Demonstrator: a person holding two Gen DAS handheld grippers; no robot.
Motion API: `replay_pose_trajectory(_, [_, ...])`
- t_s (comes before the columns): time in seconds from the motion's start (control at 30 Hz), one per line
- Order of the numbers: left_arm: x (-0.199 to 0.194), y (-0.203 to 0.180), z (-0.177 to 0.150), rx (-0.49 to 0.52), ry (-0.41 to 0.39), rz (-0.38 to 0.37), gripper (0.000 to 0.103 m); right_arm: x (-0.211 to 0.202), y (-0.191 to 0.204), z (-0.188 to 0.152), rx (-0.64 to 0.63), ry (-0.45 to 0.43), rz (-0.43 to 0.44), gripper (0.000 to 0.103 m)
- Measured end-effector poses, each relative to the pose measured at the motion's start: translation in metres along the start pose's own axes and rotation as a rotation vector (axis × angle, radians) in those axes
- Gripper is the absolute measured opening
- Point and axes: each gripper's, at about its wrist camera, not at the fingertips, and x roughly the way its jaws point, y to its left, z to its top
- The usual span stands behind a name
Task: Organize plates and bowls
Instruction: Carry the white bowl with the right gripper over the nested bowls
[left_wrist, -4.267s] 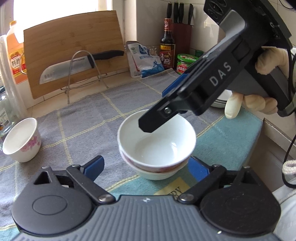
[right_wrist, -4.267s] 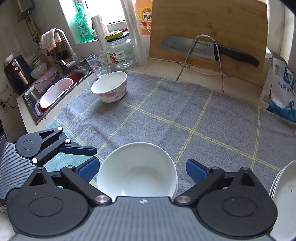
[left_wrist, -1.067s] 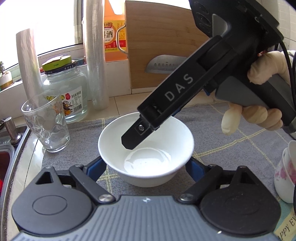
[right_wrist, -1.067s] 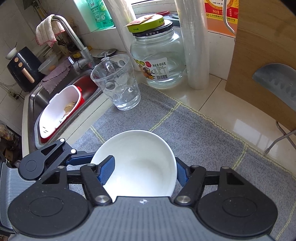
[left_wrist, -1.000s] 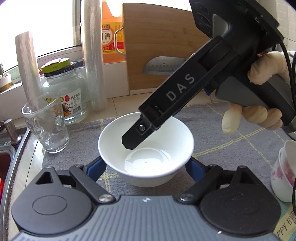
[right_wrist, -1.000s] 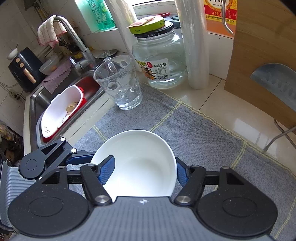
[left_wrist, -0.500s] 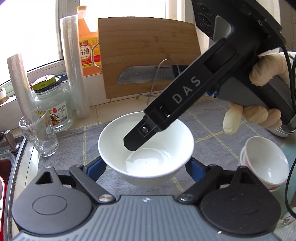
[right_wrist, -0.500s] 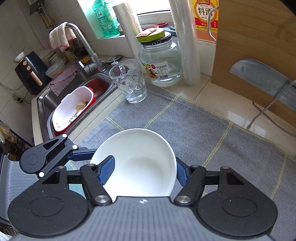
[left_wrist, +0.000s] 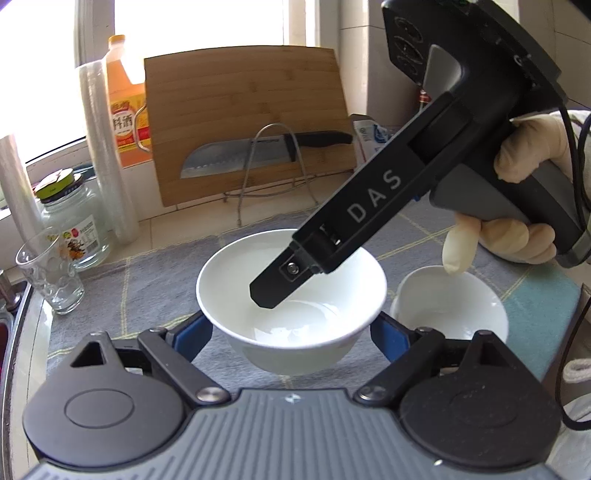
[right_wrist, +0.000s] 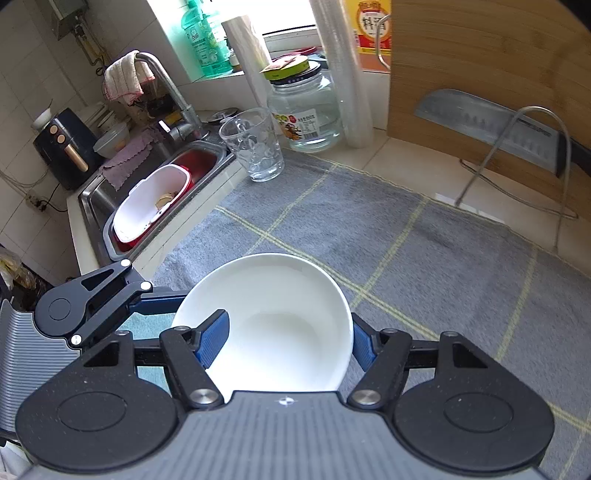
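A white bowl (left_wrist: 291, 295) is held above the grey towel by both grippers. My left gripper (left_wrist: 291, 332) is shut on its outer sides with the blue pads. My right gripper (right_wrist: 284, 339) is shut on the bowl (right_wrist: 280, 317), one pad inside the rim and one outside. In the left wrist view the right gripper's finger reaches into the bowl from the upper right. The stacked white bowls (left_wrist: 450, 306) stand on the towel just right of the held bowl.
A cutting board (left_wrist: 247, 118) with a knife (left_wrist: 258, 155) on a wire stand leans at the back. A glass (right_wrist: 255, 147), a jar (right_wrist: 306, 107) and plastic rolls stand near the sink (right_wrist: 155, 195) at the left. An oil bottle (left_wrist: 125, 107) stands behind.
Both grippers have carried the bowl rightward across the towel. The glass and jar have slid left, and the stacked bowls are now close beside the held bowl.
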Motion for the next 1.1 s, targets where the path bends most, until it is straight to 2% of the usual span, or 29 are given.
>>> replay_pose_trajectory(0.57, [0.000,-0.063,0.014,0.066,-0.031,-0.083,0.092,-0.065,-0.027,-0.052,0.072,-0.072,-0.065,0.074])
replay_pose_trajectory(1.1, [0.019,-0.089,0.007,0.112,0.015,-0.173,0.092,-0.082,-0.047,-0.092,0.171,-0.090,-0.102,0.074])
